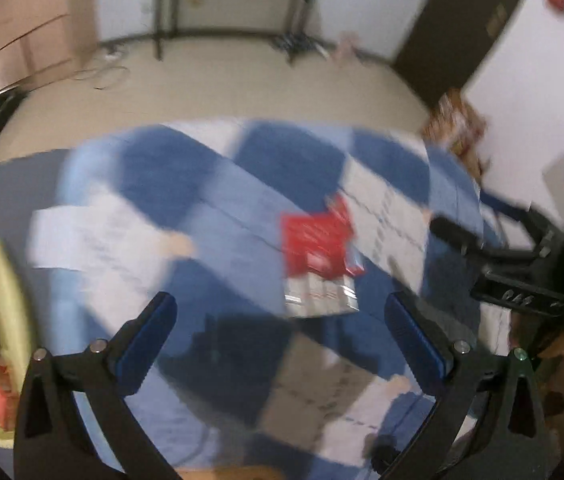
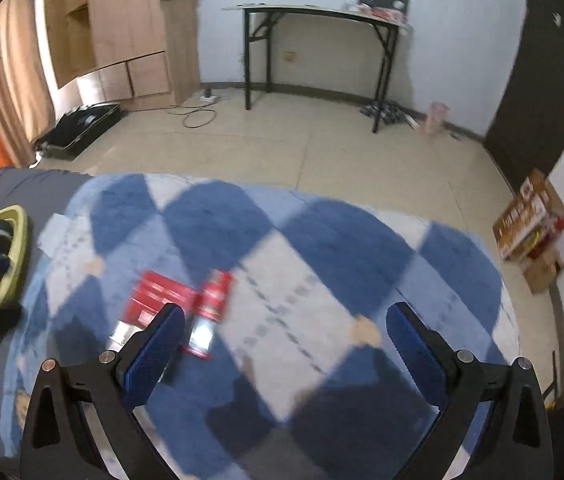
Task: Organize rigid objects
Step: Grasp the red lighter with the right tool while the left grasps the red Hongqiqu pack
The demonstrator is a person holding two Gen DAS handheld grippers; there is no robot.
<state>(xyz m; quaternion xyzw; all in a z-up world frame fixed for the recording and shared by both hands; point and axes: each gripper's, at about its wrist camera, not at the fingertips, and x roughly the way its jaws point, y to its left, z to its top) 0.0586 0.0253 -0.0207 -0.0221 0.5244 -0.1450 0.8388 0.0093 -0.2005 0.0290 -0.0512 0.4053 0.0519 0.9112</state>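
Note:
Two red-and-silver boxes lie side by side on the blue-and-white checked blanket (image 2: 322, 248): a flat box (image 2: 153, 298) and a narrower box (image 2: 211, 304). The left wrist view is blurred and shows them as one red-and-silver patch (image 1: 318, 264) just ahead of my left gripper (image 1: 282, 320). That gripper is open and holds nothing. My right gripper (image 2: 286, 322) is also open and holds nothing. Its left fingertip (image 2: 161, 336) covers the near corner of the flat box. The right gripper's black body (image 1: 522, 288) shows at the right edge of the left wrist view.
A yellow-green basket (image 2: 15, 240) with dark and red items sits at the blanket's left edge, also visible as the basket (image 1: 1, 280). Beyond the bed is tiled floor with a black folding table (image 2: 322, 12), a black case (image 2: 81, 124), a wooden wardrobe (image 2: 121, 20) and cardboard boxes (image 2: 530, 220).

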